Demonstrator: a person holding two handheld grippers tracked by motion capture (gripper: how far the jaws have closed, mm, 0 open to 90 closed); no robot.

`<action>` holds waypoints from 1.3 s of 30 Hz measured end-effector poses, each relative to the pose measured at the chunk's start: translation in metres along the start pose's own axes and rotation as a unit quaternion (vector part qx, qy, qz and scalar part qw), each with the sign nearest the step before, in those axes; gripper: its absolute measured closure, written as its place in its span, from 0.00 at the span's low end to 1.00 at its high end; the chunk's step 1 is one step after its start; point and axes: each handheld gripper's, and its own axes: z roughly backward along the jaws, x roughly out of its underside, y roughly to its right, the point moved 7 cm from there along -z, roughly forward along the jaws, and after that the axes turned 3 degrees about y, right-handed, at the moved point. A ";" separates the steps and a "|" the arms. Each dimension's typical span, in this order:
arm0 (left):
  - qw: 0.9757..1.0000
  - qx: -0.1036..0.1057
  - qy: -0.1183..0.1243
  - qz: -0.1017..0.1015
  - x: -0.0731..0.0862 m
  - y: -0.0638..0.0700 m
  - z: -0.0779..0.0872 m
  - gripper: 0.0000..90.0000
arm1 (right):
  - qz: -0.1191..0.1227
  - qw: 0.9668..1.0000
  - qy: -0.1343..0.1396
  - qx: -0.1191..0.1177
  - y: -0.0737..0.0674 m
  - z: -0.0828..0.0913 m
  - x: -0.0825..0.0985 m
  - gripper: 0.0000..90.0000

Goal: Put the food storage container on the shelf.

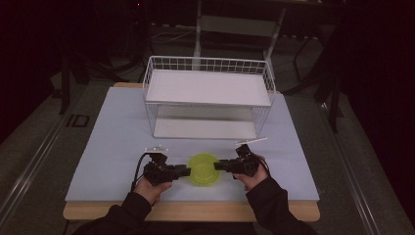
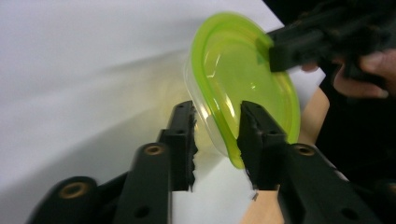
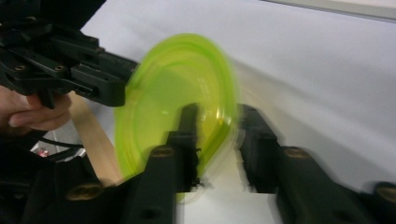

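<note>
Yellow-green container [image 1: 204,169], seemingly clear-walled.

Your right gripper [image 3: 217,135] straddles the green lid's [image 3: 168,93] rim (blurred), left gripper [image 3: 114,88] pinching its far edge over the desk [image 3: 317,60].

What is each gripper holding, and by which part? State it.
Both hold the lidded green container by its rim: the left gripper at the left edge, the right gripper at the opposite edge.

Both hand-held grippers level, tips turned toward each other

Left hand-held gripper [image 1: 185,171] sits at lower centre-left of the high view, right hand-held gripper [image 1: 219,165] at lower centre-right; forearms enter from the bottom edge; each one's jaws stand narrowly apart, clamped on a rim between them.
</note>
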 end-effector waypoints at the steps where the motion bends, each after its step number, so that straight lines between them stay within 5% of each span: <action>1: 1.000 -0.001 -0.009 -0.002 0.001 0.004 -0.002 0.78 | -0.003 1.000 -0.002 -0.005 0.000 0.001 0.000 0.84; 8: 1.000 0.000 -0.002 0.011 -0.002 0.008 0.003 0.92 | -0.003 1.000 -0.007 -0.004 -0.002 0.005 0.002 0.88; 13: 1.000 0.001 0.011 0.020 -0.008 0.009 0.010 0.93 | 0.017 1.000 -0.007 0.012 -0.008 0.007 -0.003 0.89; 39: 0.997 0.009 0.082 0.001 -0.083 0.035 0.060 0.93 | 0.070 0.997 0.029 0.031 -0.051 0.050 -0.090 0.89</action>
